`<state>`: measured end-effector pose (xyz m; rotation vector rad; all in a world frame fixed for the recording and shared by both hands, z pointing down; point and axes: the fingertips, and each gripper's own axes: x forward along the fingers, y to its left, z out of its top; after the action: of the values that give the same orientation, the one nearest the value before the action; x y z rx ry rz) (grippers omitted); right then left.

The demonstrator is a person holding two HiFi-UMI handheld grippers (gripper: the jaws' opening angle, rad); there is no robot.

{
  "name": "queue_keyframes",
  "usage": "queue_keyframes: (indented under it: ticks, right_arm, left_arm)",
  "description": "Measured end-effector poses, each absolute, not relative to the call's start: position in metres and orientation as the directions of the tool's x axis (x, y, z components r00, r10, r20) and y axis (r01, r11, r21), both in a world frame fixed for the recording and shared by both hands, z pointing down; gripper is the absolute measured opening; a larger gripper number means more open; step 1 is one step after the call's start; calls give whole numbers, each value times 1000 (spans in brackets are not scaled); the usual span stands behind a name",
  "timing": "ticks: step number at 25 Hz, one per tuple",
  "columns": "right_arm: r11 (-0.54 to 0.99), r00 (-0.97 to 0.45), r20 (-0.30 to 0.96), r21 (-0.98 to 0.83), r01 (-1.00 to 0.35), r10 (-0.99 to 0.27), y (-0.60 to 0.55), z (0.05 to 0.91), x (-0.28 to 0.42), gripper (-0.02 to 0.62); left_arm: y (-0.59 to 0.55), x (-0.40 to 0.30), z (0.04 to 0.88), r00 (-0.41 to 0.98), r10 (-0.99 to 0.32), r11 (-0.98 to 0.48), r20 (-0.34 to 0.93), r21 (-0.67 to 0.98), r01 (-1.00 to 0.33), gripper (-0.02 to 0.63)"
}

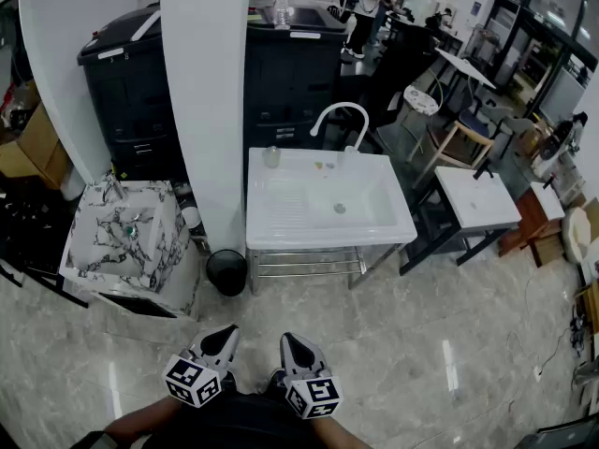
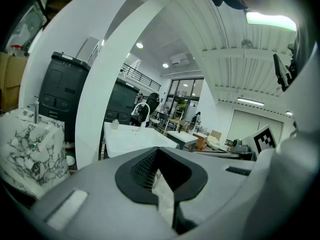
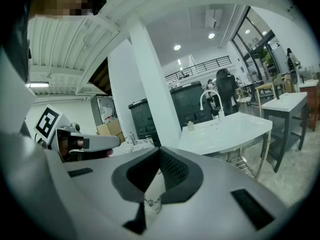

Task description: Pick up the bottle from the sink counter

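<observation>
Head view: left gripper and right gripper sit at the bottom edge, drawn in close to the person's dark-sleeved body. They are side by side and apart, both aimed forward toward the white sink counter. Each tapers to 1 closed tip and carries nothing. The bottle stands upright on the counter's rear left corner, left of the curved faucet and well apart from both grippers. A marble basin stands left of the white pillar.

Left gripper view: left gripper has its jaws drawn together, with only a thin sliver of floor showing between the pads and no object there. The bottle is far ahead on the counter, untouched.

Right gripper view: right gripper is likewise closed and empty. The bottle stands on the counter beside the faucet, distant. The other gripper's marker cube shows at left.
</observation>
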<state>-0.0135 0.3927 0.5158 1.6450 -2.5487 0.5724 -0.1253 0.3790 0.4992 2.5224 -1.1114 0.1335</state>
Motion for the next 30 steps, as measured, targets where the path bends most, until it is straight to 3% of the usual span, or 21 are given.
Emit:
queue_keyframes:
  ticks: [22, 30]
  right_arm:
    - [410, -505, 267, -341, -846, -821, 379, 535, 60, 8]
    - [332, -452, 312, -368, -869, -836, 348, 552, 82, 8]
  left_arm:
    - [371, -51, 510, 630, -720, -545, 293, 324, -773, 0]
    - [340, -40, 531, 646, -687, -535, 334, 370, -760, 0]
